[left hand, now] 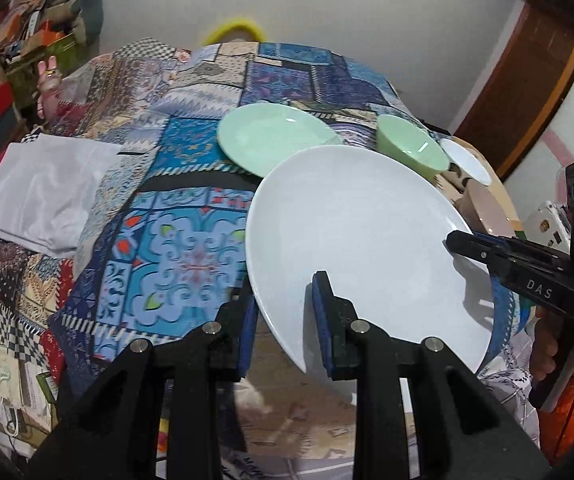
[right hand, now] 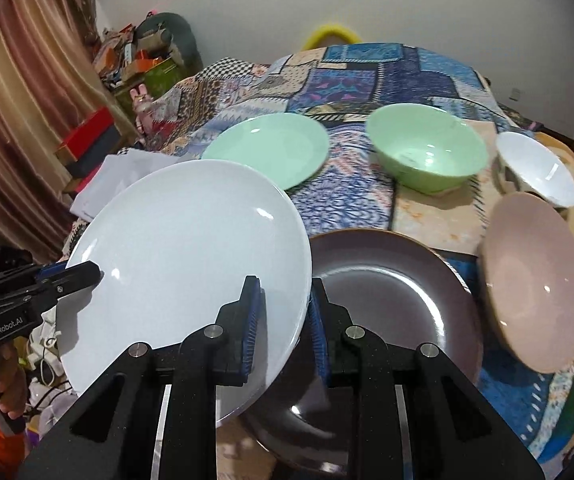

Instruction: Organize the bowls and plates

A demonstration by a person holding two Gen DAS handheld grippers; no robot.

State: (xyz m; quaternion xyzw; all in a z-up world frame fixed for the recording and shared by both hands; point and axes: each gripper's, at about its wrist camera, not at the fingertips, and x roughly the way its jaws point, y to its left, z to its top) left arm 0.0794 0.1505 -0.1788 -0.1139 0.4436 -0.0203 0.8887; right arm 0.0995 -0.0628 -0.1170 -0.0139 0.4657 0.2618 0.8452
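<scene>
Both the left gripper [left hand: 283,312] and right gripper [right hand: 285,312] clamp opposite rims of the white plate [right hand: 183,248], held tilted above the dark plate [right hand: 391,292]; the next move looks like lowering it onto that plate evenly.

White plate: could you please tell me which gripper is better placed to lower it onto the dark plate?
Probably right. The right gripper grips the white plate at its rim beside the dark plate; the left gripper holds the opposite rim, farther away.
</scene>
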